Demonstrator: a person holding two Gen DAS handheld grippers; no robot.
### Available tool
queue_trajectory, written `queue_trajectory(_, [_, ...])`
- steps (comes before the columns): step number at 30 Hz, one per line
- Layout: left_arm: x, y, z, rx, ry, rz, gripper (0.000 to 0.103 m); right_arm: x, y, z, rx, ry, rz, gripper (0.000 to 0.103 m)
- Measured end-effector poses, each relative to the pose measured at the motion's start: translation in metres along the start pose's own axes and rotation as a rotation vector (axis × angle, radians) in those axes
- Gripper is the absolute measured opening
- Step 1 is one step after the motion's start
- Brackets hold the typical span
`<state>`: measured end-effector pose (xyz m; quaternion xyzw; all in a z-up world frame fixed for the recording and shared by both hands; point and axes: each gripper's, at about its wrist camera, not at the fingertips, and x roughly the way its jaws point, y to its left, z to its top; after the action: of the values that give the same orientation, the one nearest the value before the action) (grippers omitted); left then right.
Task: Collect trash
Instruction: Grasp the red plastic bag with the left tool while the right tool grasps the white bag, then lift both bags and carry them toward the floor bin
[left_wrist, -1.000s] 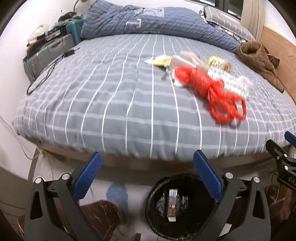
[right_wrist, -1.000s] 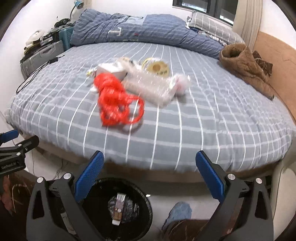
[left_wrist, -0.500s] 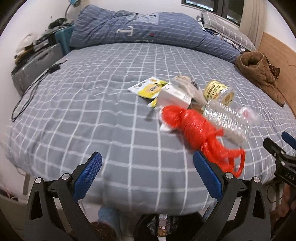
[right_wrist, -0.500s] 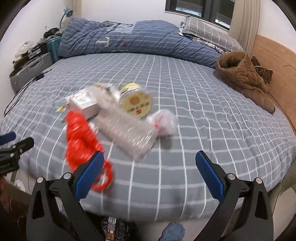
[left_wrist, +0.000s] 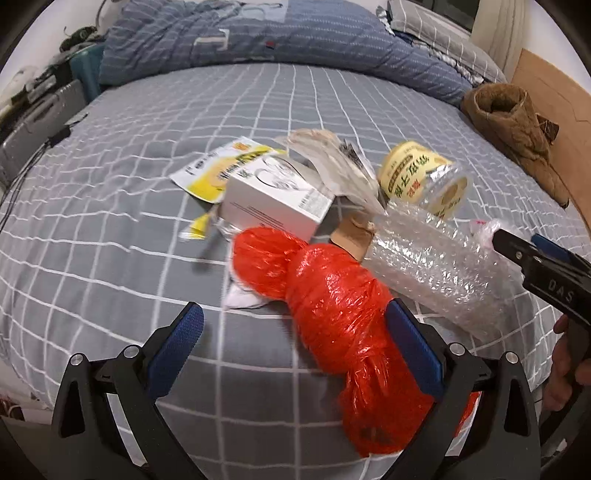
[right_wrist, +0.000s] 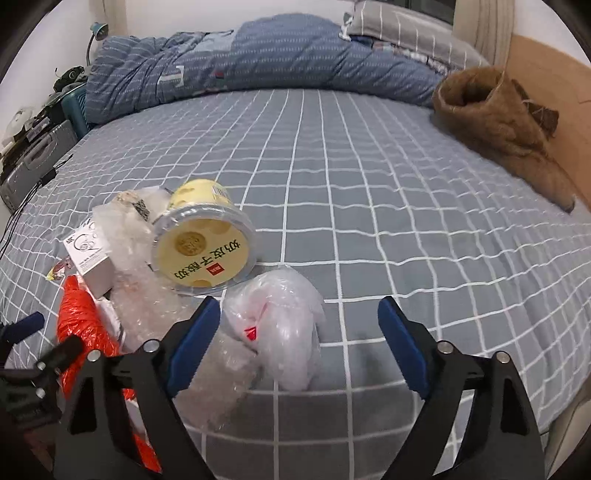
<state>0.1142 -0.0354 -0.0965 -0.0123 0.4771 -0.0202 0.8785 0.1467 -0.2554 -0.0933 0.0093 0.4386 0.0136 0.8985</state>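
Note:
A pile of trash lies on the grey checked bed. In the left wrist view, a red plastic bag lies nearest, with a roll of bubble wrap, a white box, a yellow packet and a yellow-labelled tub behind it. My left gripper is open, its jaws either side of the red bag's near end. In the right wrist view, my right gripper is open around a crumpled clear plastic bag. The tub, bubble wrap and red bag lie to its left.
A blue duvet and pillows lie at the head of the bed. A brown fleece garment lies at the right by a wooden panel. A suitcase and clutter stand off the left edge.
Both grippers have moved up from above the black bin and forward over the bed. They now sit close to the trash pile. The bin has dropped out of view.

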Motion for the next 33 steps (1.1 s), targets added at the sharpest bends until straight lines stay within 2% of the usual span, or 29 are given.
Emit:
queue_trajectory(4, [0.006, -0.007, 0.003, -0.009, 0.011, -0.004, 0.093, 0.008, -0.001, 0.005, 0.018, 0.022, 0.038, 0.071])
queue_trajectory(10, [0.014, -0.014, 0.003, -0.017, 0.034, -0.036, 0.080, 0.018, 0.003, 0.003, 0.024, 0.063, 0.090, 0.052])
queue_trajectory(11, [0.016, -0.015, 0.002, -0.018, 0.041, -0.044, 0.076, 0.019, 0.004, 0.002, 0.024, 0.068, 0.101, 0.045])
queue_trajectory(14, [0.022, -0.019, 0.000, -0.023, 0.062, -0.069, 0.065, 0.020, 0.006, 0.001, 0.018, 0.073, 0.106, 0.040])
queue_trajectory(18, [0.027, -0.023, -0.003, -0.034, 0.079, -0.106, 0.046, 0.020, 0.007, 0.001, 0.024, 0.070, 0.108, 0.037])
queue_trajectory(24, [0.022, -0.027, -0.003, -0.009, 0.058, -0.103, 0.042, 0.015, 0.005, 0.002, 0.039, 0.051, 0.105, 0.036])
queue_trajectory(33, [0.004, -0.026, 0.003, -0.001, 0.028, -0.114, 0.040, -0.007, 0.001, 0.009, 0.054, -0.005, 0.088, 0.035])
